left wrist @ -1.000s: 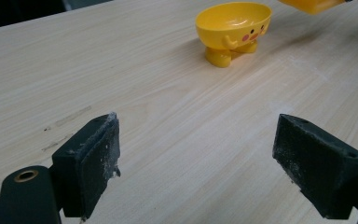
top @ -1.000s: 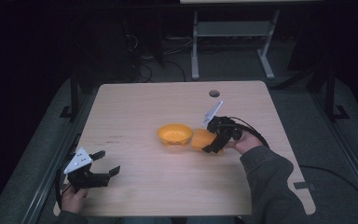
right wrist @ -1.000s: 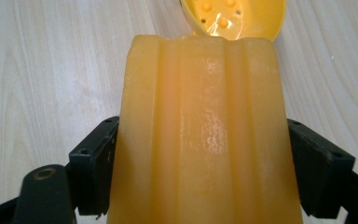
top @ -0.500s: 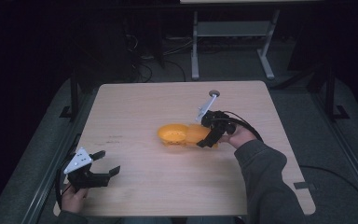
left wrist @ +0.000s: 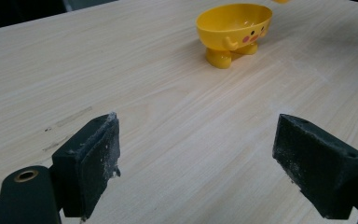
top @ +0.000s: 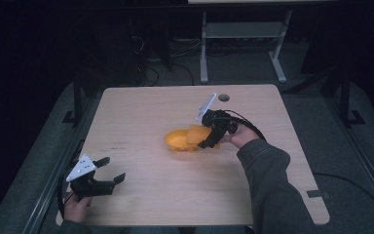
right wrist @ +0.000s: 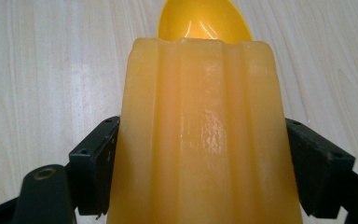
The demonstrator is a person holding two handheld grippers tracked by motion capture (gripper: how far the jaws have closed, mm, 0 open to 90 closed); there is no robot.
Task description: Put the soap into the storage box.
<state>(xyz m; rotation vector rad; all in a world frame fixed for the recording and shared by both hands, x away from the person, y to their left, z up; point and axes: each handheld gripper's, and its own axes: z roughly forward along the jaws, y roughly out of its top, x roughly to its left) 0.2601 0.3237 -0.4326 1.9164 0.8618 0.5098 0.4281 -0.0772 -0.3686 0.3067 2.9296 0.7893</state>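
Yellow footed bowl (top: 181, 141) near table centre; right gripper (top: 213, 132) holds a ribbed orange block (top: 196, 134) over its rim.

Right gripper view: both jaws press the block's (right wrist: 205, 140) two sides, its far end overlapping the bowl (right wrist: 204, 21) beyond. Block is pale orange, translucent, with lengthwise ridges. High view: block sits tilted at the bowl's right edge; touching or just above, cannot tell. Left gripper (top: 103, 171) rests at the wooden table's (top: 141, 107) near-left corner, well apart from the bowl, jaws spread wide, nothing between the pads (left wrist: 91, 156). Bowl (left wrist: 233, 28) stands upright on small feet, cartoon face on its side.
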